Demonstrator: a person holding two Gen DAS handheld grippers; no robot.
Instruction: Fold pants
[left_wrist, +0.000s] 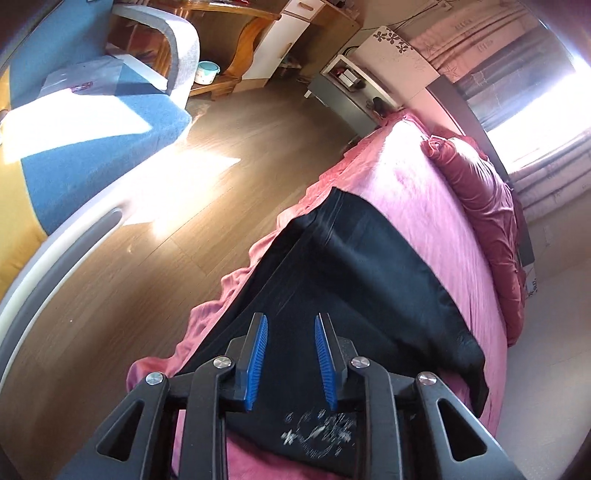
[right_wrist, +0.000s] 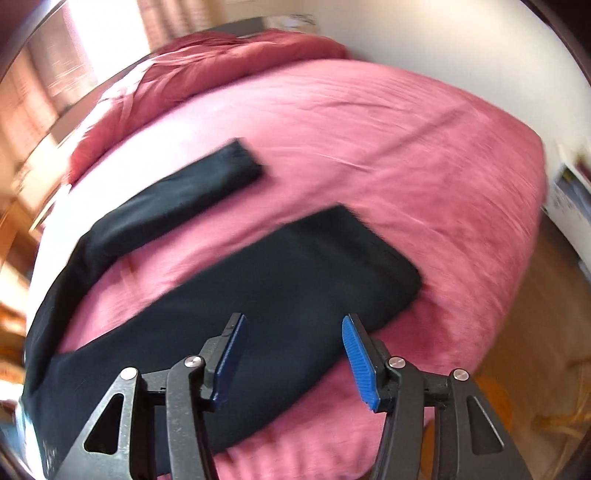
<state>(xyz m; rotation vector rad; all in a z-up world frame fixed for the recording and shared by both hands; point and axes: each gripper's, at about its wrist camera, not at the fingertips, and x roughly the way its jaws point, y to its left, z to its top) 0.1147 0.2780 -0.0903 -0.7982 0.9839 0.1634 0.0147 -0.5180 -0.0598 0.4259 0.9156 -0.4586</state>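
Nearest, the left gripper (left_wrist: 290, 363) is hovering with its jaws partly apart and holding nothing, just above the black pants (left_wrist: 369, 266) lying along the bed (left_wrist: 413, 177) edge beside the wooden floor (left_wrist: 236, 122). The right gripper (right_wrist: 293, 363) is gaping wide, empty, over a pant leg (right_wrist: 288, 280). Farther off, the other leg (right_wrist: 184, 195) is stretching across open pink cover toward the pillow (right_wrist: 221, 55).

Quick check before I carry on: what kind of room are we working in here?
Most likely a bedroom. The black pants lie on a bed with a pink bedspread, a dark red pillow sits at its head, and a bedside shelf unit stands alongside.
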